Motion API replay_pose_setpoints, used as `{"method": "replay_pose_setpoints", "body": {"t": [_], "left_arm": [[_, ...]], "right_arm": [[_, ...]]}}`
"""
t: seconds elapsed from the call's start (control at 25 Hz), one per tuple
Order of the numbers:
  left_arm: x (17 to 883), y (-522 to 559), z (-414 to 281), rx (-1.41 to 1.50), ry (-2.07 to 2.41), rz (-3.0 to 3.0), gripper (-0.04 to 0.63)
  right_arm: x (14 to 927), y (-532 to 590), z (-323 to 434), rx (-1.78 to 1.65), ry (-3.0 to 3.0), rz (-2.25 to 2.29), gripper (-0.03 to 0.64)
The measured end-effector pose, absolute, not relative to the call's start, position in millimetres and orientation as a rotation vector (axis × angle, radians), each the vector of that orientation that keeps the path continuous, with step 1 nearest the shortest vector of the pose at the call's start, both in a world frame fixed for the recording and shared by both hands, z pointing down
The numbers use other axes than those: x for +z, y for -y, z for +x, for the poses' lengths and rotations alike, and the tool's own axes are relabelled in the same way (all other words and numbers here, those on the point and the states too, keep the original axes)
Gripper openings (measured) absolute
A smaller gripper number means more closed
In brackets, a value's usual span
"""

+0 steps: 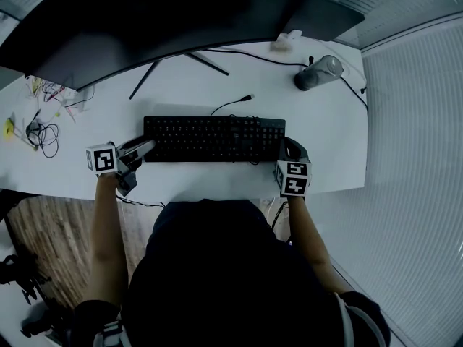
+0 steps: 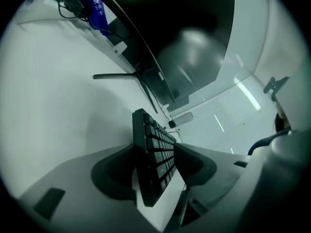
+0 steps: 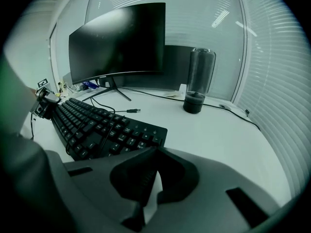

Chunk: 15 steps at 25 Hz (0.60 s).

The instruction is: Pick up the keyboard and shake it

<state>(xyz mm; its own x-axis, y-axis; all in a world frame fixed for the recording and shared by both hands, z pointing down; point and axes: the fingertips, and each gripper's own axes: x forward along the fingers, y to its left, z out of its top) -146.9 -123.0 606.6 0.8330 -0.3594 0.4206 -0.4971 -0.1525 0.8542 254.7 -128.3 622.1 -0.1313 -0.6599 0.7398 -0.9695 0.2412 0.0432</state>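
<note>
At the far left of the white desk, a tangle of thin black cables lies well apart from the work. Next comes your left gripper, rolled onto its side at the left end of the flat black computer keyboard. Its jaws stand part-way apart, one pad against the keyboard's underside and the other against its keys, so the end of the board is clamped between them. The keyboard lies lengthwise across the middle of the desk in front of you. From the head view it looks to rest on the surface, though you cannot tell whether the gripped end has cleared it. Behind the keyboard a loose black cable with a bare plug curls on the desk. Beyond that, the wide curved black monitor stands dark on thin splayed legs. At the keyboard's right end, your right gripper points down at the desk, jaws closed together with nothing in them. Its tips sit just beside the keyboard's near right corner. Farther right and back, a dark smoked cylindrical tumbler stands upright near the desk's rear edge. Slatted white blinds fill the right side.
</note>
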Motion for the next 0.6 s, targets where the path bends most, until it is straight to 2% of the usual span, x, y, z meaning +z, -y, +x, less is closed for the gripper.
{"method": "replay_pose_setpoints", "body": {"t": [0.32,0.44,0.6], "left_arm": [[569,140,-134,-0.349,0.579,1.684,0.269],[583,136,-111,-0.279,0.587,1.675,0.285],[589,128,-105,-0.191,0.576,1.692,0.221]], "right_arm": [[622,128,257,0.643,1.899,1.521,0.025],[622,129,254,0.635,1.897,1.521,0.025],[621,129,255,0.628,1.902,1.513,0.025]]}}
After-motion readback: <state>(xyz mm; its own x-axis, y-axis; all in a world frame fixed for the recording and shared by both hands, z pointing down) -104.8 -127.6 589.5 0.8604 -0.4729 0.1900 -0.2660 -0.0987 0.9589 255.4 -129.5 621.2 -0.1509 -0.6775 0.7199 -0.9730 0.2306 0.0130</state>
